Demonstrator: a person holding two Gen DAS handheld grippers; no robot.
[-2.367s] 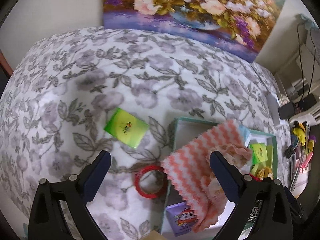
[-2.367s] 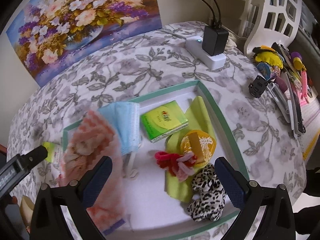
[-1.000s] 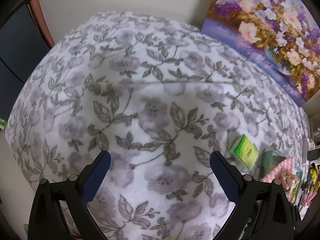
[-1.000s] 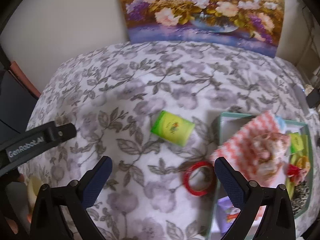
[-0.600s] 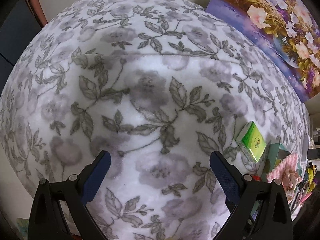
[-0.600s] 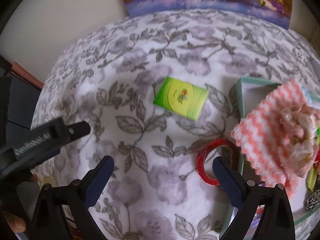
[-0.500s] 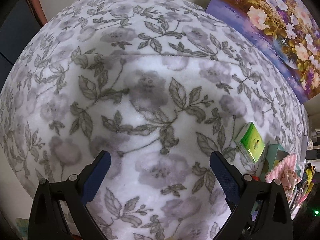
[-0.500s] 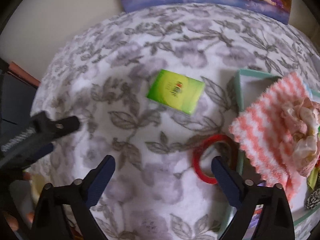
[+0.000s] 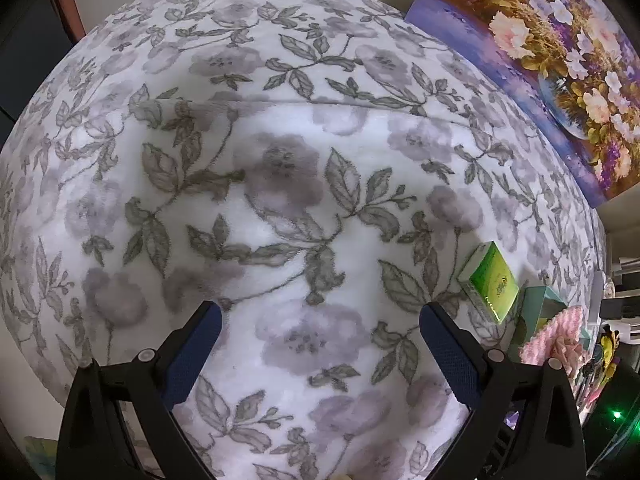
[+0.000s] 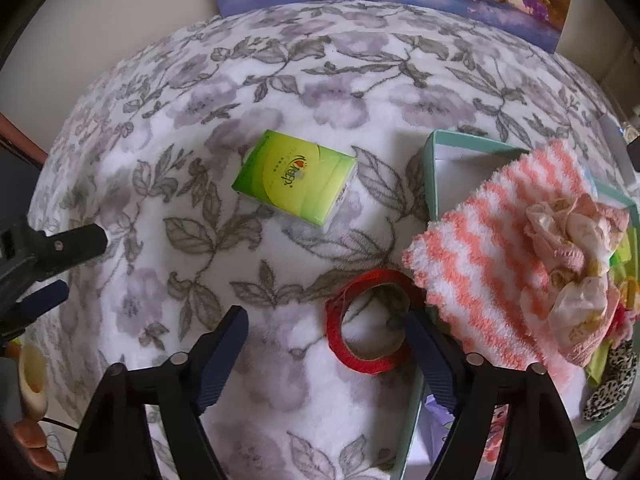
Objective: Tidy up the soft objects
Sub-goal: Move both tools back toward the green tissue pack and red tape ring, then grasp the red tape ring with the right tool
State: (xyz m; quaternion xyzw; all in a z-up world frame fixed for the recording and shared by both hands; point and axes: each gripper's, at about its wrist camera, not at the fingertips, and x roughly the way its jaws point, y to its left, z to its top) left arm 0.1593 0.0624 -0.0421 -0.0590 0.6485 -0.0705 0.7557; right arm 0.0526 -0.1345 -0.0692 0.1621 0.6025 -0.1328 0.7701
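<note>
Right gripper (image 10: pixel 326 330) closing, jaws wide, nothing gripped; red tape roll (image 10: pixel 366 322) lies between its fingers, nearer the right one. Green tissue pack (image 10: pixel 294 176) on floral blanket (image 10: pixel 160 200) beyond. Left gripper (image 9: pixel 320 320) open, empty.

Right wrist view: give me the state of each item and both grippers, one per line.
Green tissue pack: flat on the floral blanket, outside the box.
Red tape roll: on the blanket, against the box edge.
Teal box: open.
Striped cloth: draped over the box rim.
Right gripper: closing, nothing gripped.
Left gripper: open, empty.
</note>
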